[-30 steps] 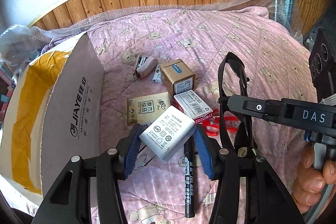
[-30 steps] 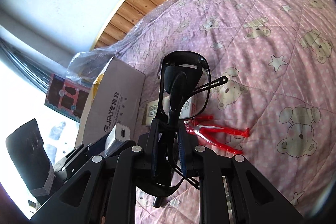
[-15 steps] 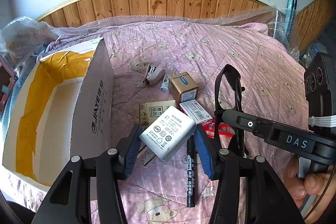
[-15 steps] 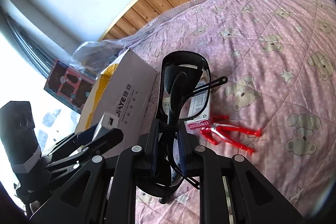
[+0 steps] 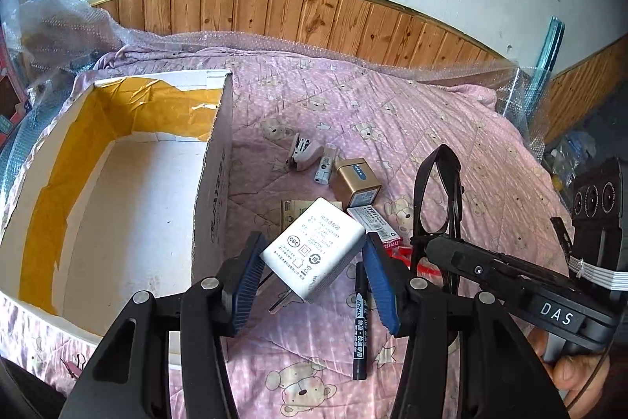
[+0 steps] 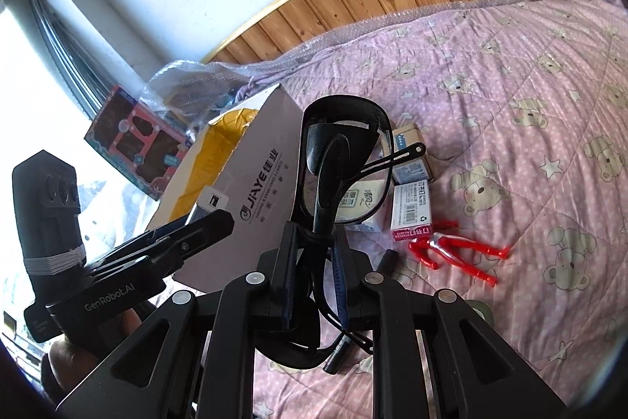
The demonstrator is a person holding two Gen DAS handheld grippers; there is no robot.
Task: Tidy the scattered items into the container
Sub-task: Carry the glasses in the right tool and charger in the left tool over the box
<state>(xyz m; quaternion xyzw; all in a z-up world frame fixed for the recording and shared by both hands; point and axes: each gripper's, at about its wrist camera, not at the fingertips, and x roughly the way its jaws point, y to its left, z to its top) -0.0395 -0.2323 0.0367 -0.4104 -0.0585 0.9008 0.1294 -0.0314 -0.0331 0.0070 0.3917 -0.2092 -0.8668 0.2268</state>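
Both grippers have risen since the earlier frames, so the cardboard box's (image 5: 117,183) bare white floor now shows at the left edge of the pink quilt (image 5: 431,128). Just right of the box wall, the left gripper (image 5: 310,273) is clamped on a white charger (image 5: 314,248), held clear of the quilt. Beneath lie a black marker (image 5: 360,324), a gold cube (image 5: 355,183) and a stapler (image 5: 302,154). Farther right, the right gripper (image 6: 314,285) pinches black glasses (image 6: 341,160) near closed. This looks like the carry step; next, each load needs swinging left over the box opening before release.
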